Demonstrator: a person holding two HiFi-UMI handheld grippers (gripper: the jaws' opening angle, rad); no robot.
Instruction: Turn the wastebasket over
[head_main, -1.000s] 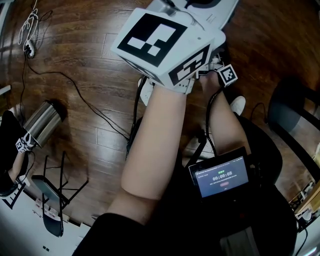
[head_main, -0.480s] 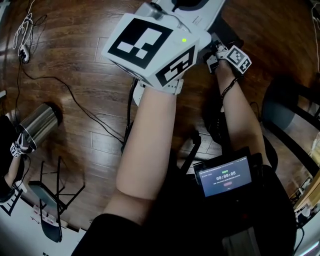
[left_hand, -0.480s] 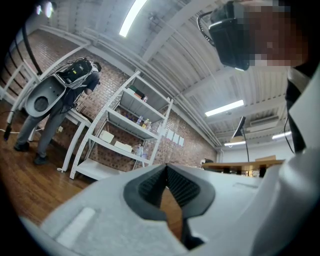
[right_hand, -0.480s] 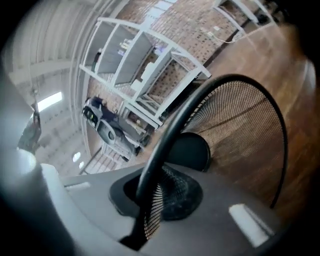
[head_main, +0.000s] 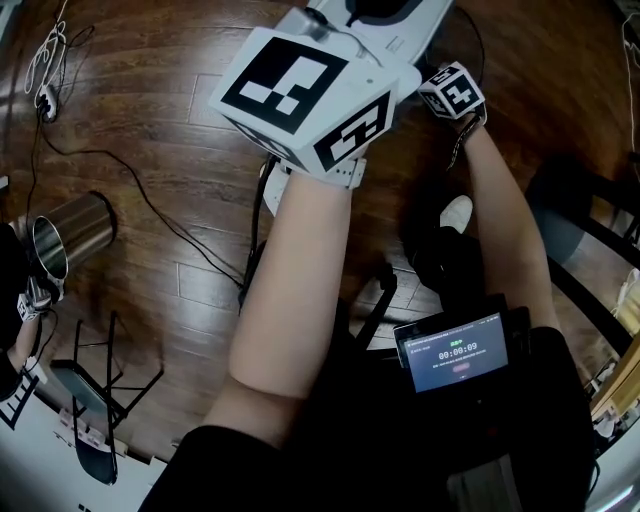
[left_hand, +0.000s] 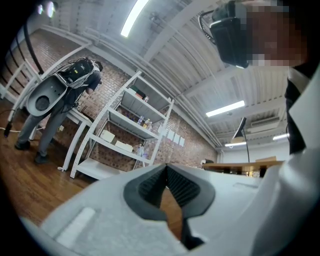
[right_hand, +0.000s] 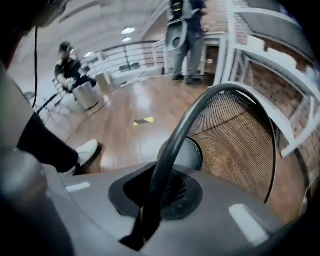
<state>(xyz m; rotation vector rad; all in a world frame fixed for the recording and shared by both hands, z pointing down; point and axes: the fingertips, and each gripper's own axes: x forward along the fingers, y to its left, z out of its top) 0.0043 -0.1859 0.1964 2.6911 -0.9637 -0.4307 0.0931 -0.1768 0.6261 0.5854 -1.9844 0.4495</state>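
Dark wooden floor (right_hand: 125, 130) underneath. On the right, the mesh wastebasket (right_hand: 235, 145) faces mouth-first toward the right claw (right_hand: 160, 192), which is clamped on its thin rim. Left claw (left_hand: 167, 182) pressed together, empty. Probably light, stiff, slightly springy wire — the rim looks the surest hold.

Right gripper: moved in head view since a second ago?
Yes. The right gripper has shifted up the frame, away from the white shoe below it, and rolled; it is shut on the wastebasket rim.

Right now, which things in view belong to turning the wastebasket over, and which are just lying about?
Job: black wire-mesh wastebasket, rim clamped in the right claw.
Lying about: shiny steel cylindrical bin, yellow-and-black floor tape, white metal shelving rack.
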